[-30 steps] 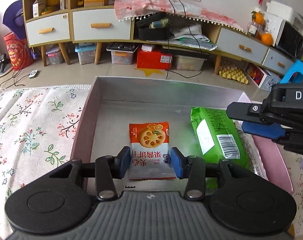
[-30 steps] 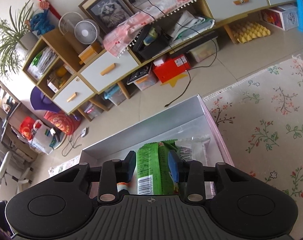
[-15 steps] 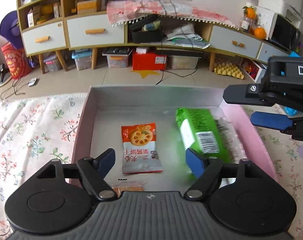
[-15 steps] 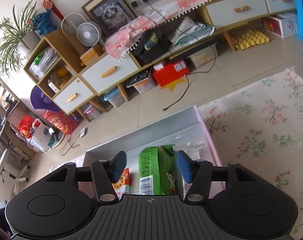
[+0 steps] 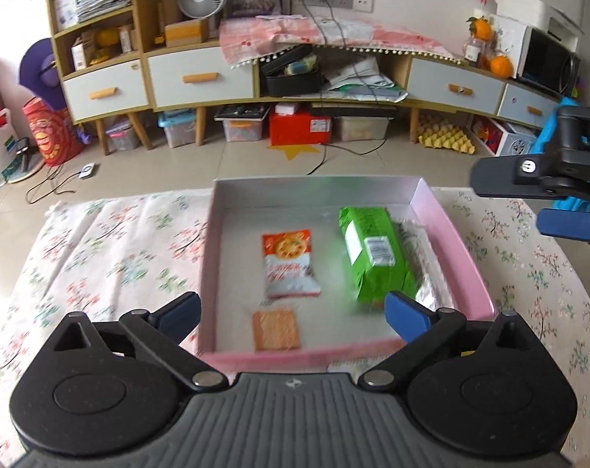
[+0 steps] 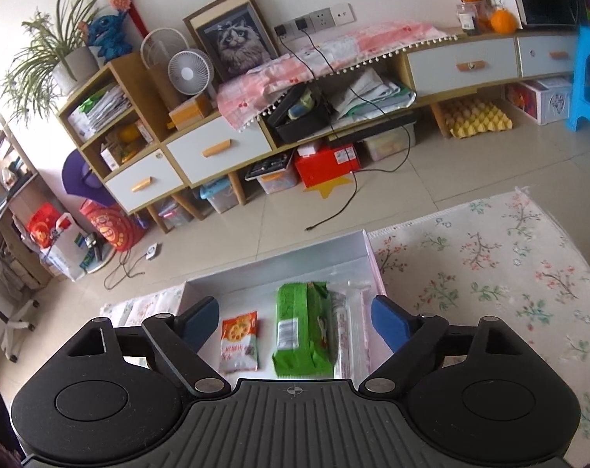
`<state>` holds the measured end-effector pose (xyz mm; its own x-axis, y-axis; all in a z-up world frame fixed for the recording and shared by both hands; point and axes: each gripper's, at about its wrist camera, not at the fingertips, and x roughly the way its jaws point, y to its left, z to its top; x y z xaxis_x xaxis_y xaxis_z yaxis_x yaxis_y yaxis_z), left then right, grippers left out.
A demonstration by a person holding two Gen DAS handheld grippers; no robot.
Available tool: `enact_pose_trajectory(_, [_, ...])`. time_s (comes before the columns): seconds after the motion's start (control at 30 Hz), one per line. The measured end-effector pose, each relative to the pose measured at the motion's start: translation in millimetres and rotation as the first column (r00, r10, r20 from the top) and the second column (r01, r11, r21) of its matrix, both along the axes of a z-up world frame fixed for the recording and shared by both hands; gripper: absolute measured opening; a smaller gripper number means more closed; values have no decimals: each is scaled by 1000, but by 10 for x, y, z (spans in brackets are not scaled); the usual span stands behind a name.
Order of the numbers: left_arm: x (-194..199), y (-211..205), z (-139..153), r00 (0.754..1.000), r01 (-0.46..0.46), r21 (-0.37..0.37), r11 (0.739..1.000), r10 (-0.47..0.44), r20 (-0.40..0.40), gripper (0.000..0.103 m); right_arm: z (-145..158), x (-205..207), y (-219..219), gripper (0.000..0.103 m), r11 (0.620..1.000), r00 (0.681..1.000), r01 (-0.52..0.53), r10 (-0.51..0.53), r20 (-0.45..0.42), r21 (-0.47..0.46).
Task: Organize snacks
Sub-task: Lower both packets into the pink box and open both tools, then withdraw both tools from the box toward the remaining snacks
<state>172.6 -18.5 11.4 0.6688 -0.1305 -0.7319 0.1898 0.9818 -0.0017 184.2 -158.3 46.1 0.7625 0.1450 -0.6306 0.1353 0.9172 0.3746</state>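
Note:
A pink box [image 5: 456,241] with a silver inside sits on the floral cloth. In it lie an orange-and-white biscuit packet [image 5: 290,263], a green snack pack [image 5: 375,253], a clear silvery packet [image 5: 423,265] by the right wall, and a small orange cracker packet [image 5: 275,330] near the front. My left gripper [image 5: 293,314] is open and empty above the box's front edge. My right gripper [image 6: 295,321] is open and empty above the box [image 6: 367,251], over the green pack [image 6: 301,327] and the biscuit packet [image 6: 239,341]. The right gripper also shows in the left wrist view [image 5: 529,202].
The floral cloth [image 5: 112,249] covers the table on both sides of the box [image 6: 490,269]. Beyond the table is tiled floor, a long low cabinet [image 5: 201,78] with drawers, storage boxes beneath it, and a blue stool [image 6: 589,78].
My left gripper let go of the biscuit packet, opened wide and drew back and up. My right gripper let go of the green pack, opened and lifted away.

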Motion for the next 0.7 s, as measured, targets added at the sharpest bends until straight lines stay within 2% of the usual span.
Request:
enact_pose_trajectory(0.13, [-161, 78, 68, 1000, -8, 10, 1000, 8, 6, 102, 71, -200, 82, 92, 999, 1000, -20, 20, 2, -35])
enact_pose_trajectory(0.4, [-393, 222, 114, 999, -30, 22, 999, 30, -20, 102, 148, -527, 251, 92, 995, 998, -57, 55, -22, -85])
enact_pose_trajectory(0.7, [-608, 402, -29, 997, -65, 13, 998, 65, -43, 103, 8, -829, 393, 98, 989, 995, -94, 89, -47, -114])
